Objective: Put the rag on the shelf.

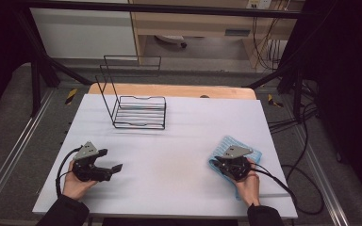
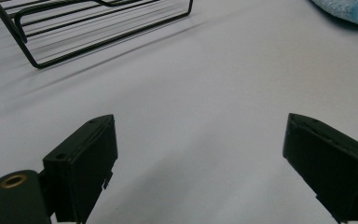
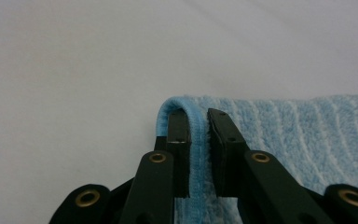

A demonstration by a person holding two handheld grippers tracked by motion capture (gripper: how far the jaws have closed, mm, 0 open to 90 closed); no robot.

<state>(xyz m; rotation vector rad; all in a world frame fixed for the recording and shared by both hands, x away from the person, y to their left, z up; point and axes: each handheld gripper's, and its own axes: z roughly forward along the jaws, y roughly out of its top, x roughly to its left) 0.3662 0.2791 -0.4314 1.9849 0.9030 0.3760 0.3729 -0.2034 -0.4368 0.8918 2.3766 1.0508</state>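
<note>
A light blue ribbed towel [image 1: 226, 143] lies flat on the white table [image 1: 169, 188] at the right. My right gripper [image 1: 220, 162] rests on its near-left part. In the right gripper view the two jaws of that gripper [image 3: 198, 123] are pinched on the towel's [image 3: 307, 135] hemmed edge, which curls up and over one jaw. My left gripper [image 1: 112, 160] sits at the table's left, a little above the surface. Its jaws [image 2: 200, 140] are spread wide with only bare table between them. A corner of the towel [image 2: 345, 11] shows far off in the left gripper view.
A black wire rack [image 1: 139, 113] with a tall wire back stands at the table's far middle-left, also seen as the rack [image 2: 74, 32] ahead of the left gripper. A wooden board [image 1: 169, 89] runs along the far edge. Cables [image 1: 306, 188] trail off the right side.
</note>
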